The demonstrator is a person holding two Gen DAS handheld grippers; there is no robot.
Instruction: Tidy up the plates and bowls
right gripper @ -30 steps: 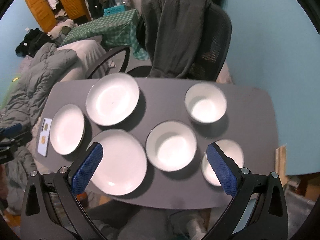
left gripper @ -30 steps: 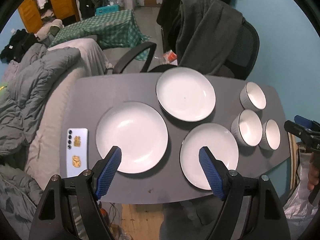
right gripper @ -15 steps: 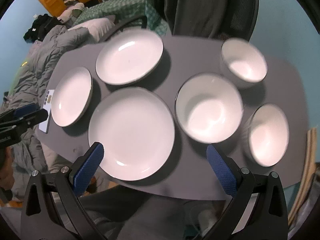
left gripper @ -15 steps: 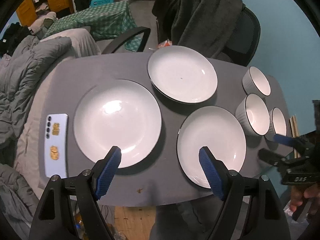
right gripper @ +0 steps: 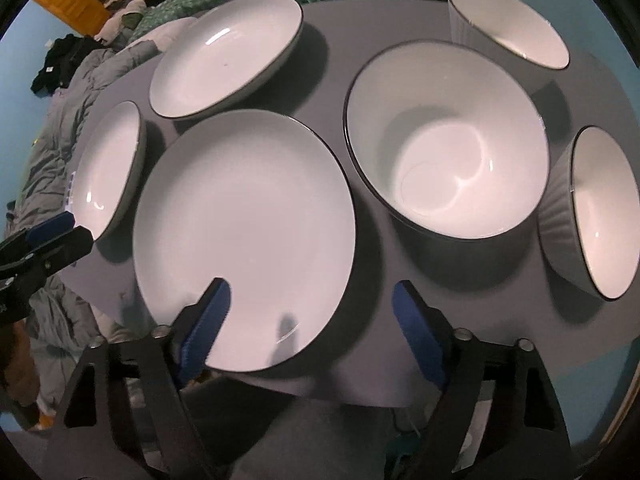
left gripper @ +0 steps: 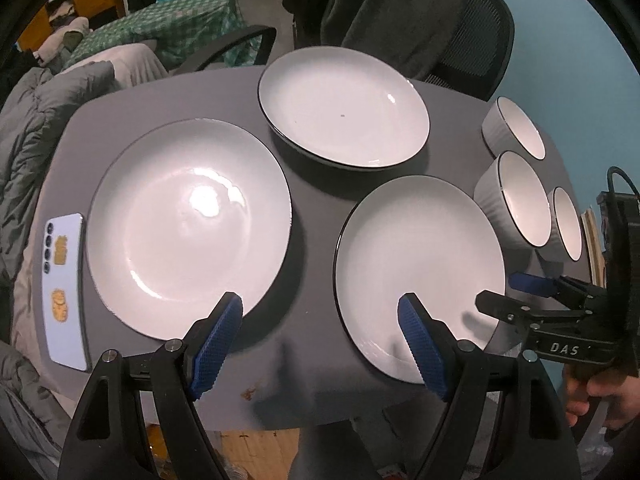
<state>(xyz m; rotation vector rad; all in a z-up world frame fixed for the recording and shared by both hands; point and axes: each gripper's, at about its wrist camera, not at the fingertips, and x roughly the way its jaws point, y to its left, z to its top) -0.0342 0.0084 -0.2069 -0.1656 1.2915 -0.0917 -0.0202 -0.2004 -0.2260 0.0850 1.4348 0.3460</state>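
Three white plates with dark rims lie on the grey table (left gripper: 312, 184): a left plate (left gripper: 188, 228), a far plate (left gripper: 344, 108) and a near right plate (left gripper: 416, 272). Three white bowls (left gripper: 520, 200) cluster at the right end. My left gripper (left gripper: 320, 340) is open over the table's front edge, between the left and near right plates, holding nothing. My right gripper (right gripper: 316, 320) hovers low over the near right plate (right gripper: 244, 240). Its jaws are closing, with the plate's near right rim between them and the pads not touching. The big bowl (right gripper: 444, 148) sits just beyond.
A pale phone (left gripper: 64, 284) lies on the table's left end beside the left plate. An office chair draped with dark clothing (left gripper: 400, 12) stands behind the table. Grey bedding (left gripper: 24, 140) lies to the left. A hand (left gripper: 600, 396) holds the right gripper.
Both grippers have come down toward the table, so the plates and bowls fill more of each view. The right gripper's jaws stand narrower than before.
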